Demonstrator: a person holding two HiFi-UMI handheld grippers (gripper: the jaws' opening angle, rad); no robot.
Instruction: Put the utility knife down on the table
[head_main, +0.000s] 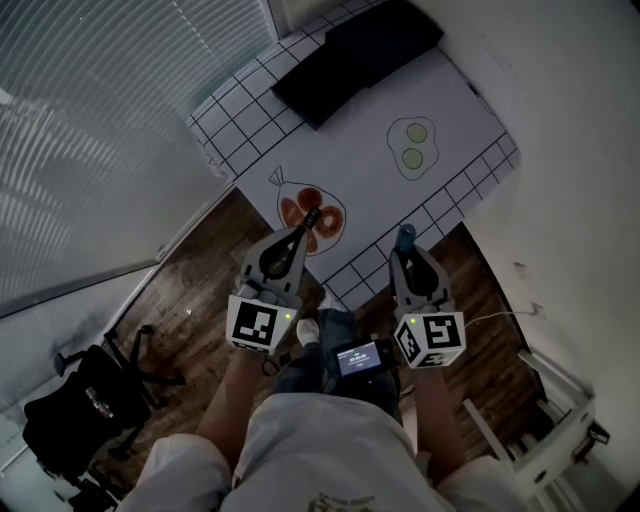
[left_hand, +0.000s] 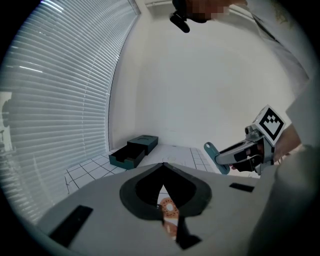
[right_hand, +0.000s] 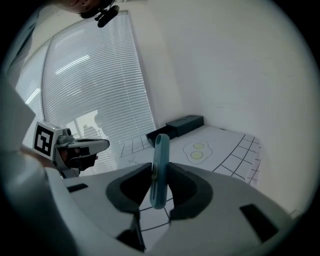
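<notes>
Right gripper view: the right gripper (right_hand: 160, 172) pinches a slim, round-ended blue utility knife (right_hand: 160, 150) upright; the left gripper (left_hand: 163, 165) has its dark padded jaws touching, empty.

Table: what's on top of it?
A white gridded cloth with printed fried eggs and an orange picture, and a dark box at the far end. The left tool and right tool hide part of its near edge.

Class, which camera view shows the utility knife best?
Right gripper view: the knife stands close up, clamped between the jaws. The head view shows only its blue tip past the jaws; the left gripper view shows that tip from the side, farther off.
</notes>
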